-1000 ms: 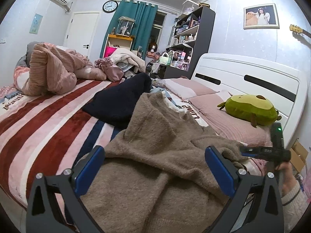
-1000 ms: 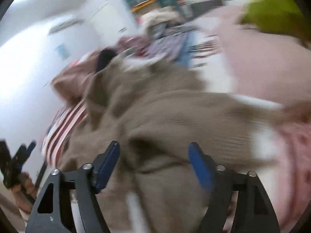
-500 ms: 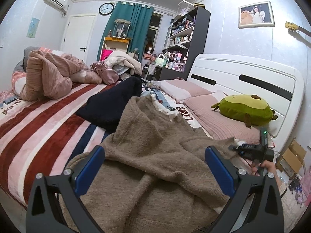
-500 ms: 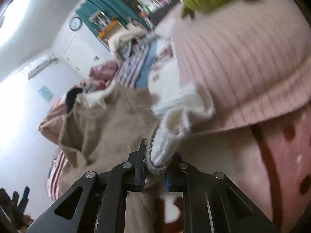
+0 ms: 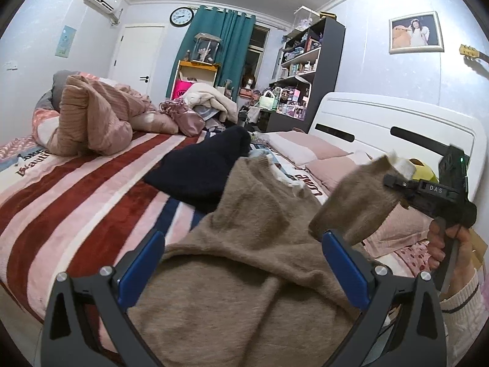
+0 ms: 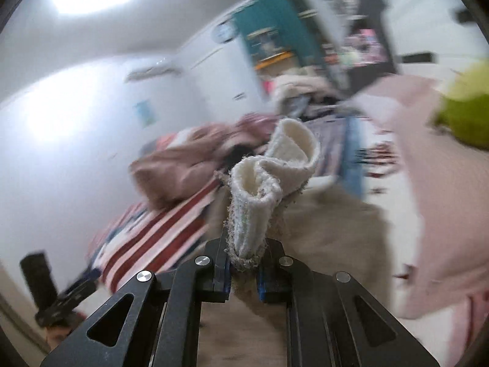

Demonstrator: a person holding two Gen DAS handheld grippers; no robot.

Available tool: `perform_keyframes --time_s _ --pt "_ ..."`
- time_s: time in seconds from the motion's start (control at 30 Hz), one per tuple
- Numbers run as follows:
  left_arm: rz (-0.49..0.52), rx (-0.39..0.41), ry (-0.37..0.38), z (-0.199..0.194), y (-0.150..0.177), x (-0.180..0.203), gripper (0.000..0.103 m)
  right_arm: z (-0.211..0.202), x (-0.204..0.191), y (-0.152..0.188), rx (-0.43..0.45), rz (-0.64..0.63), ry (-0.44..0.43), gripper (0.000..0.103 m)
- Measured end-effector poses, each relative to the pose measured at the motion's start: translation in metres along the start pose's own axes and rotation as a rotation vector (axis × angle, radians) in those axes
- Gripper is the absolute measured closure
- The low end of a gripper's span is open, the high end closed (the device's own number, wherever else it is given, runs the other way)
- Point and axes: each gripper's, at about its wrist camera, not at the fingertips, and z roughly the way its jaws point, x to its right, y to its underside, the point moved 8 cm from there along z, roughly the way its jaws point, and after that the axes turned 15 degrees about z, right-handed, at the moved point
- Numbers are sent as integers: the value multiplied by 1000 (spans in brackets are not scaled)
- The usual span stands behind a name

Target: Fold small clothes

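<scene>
My left gripper (image 5: 241, 257) sits low and level, its blue-padded fingers (image 5: 141, 258) spread wide apart with nothing pinched between them. My right gripper (image 6: 243, 270) is raised off to my right, jaws drawn nearly together — clamped on the sleeve cuff (image 6: 259, 195), which stands up between them. My right hand (image 5: 449, 244) wraps the handle from below, cream knit cuff at the wrist.

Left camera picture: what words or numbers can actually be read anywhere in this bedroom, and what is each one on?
"DAS": on the black right gripper holding the sweater sleeve.
"Beautiful" with a partial "bike" above it: on the striped blanket.
A partly hidden word ending "...one": on the sheet beside the sweater.
Wall clock numerals, shelf items: too small.
</scene>
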Motion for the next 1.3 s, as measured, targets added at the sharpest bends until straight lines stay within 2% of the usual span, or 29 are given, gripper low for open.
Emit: perform_keyframes --time_s 0.1,0.17,0.27,0.33,0.4,0.47,0.57,0.63,0.77,0.87,0.9,1.0,1.03,1.13,1.23,1.3 --pt "-8 -7 -7 -4 7 -12 1 49 -42 42 -160 -55 -43 96" --pt "-7 -19 -3 -4 13 -19 1 75 -50 72 -264 -72 -41 94" --pt "9 -53 -11 -1 25 -31 1 120 -48 132 -477 -65 -15 84" --pt "10 -74 -15 2 32 -39 1 133 -40 162 -567 -52 -18 82" --pt "8 -89 -11 6 39 -45 1 131 -38 168 -571 -67 -22 79" --pt "2 -100 6 10 43 -51 1 116 -39 161 -558 -73 -32 57" --pt "3 -116 26 17 48 -60 1 70 -29 138 -482 -50 -42 47" --pt "3 -137 52 23 53 -69 1 30 -9 129 -424 -29 19 44" --pt "13 -202 115 37 65 -77 1 -40 70 108 -330 68 212 38" --pt "-2 -258 216 52 79 -73 1 -74 134 119 -349 198 318 37" --pt "-25 -269 251 58 84 -72 1 -83 150 127 -367 233 329 37" --pt "-94 -324 364 75 100 -65 1 -90 178 159 -445 329 279 37" --pt "-90 -351 376 80 106 -61 1 -87 180 171 -466 351 239 37" --pt "-28 -438 296 95 121 -60 1 -87 180 179 -441 347 164 36" --pt "-30 -441 284 100 119 -60 1 -87 174 184 -454 335 81 43" --pt "-45 -435 260 103 115 -65 1 -80 164 186 -451 291 72 43"
